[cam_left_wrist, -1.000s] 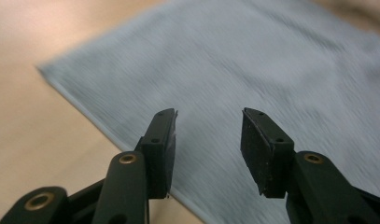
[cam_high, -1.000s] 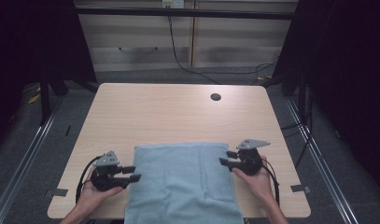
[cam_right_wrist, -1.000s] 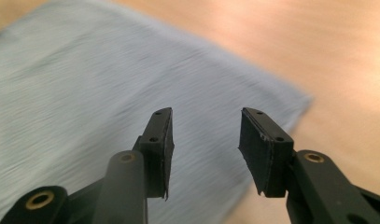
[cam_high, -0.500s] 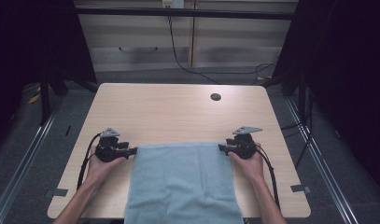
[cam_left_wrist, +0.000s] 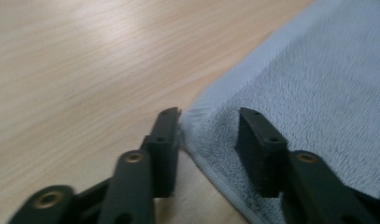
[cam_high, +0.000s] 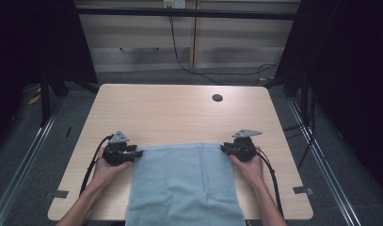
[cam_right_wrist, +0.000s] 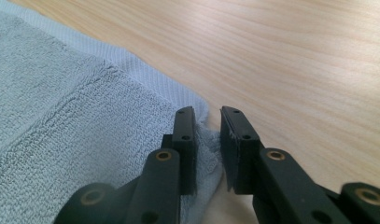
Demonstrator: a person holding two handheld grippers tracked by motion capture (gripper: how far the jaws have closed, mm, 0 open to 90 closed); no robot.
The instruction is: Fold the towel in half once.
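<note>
1. Pale blue terry towel (cam_high: 184,183) lies flat on the near half of the wooden tabletop (cam_high: 179,113), its near end hanging over the near edge.
2. Left claw (cam_left_wrist: 206,140) is released, jaws straddling the towel's far-left corner. Right claw (cam_right_wrist: 207,140) is at the far-right corner, jaws parted with a bit of cloth between, not clenched.
3. Looks like the grab step. Next move calls for both claws pinching their corners together.
</note>
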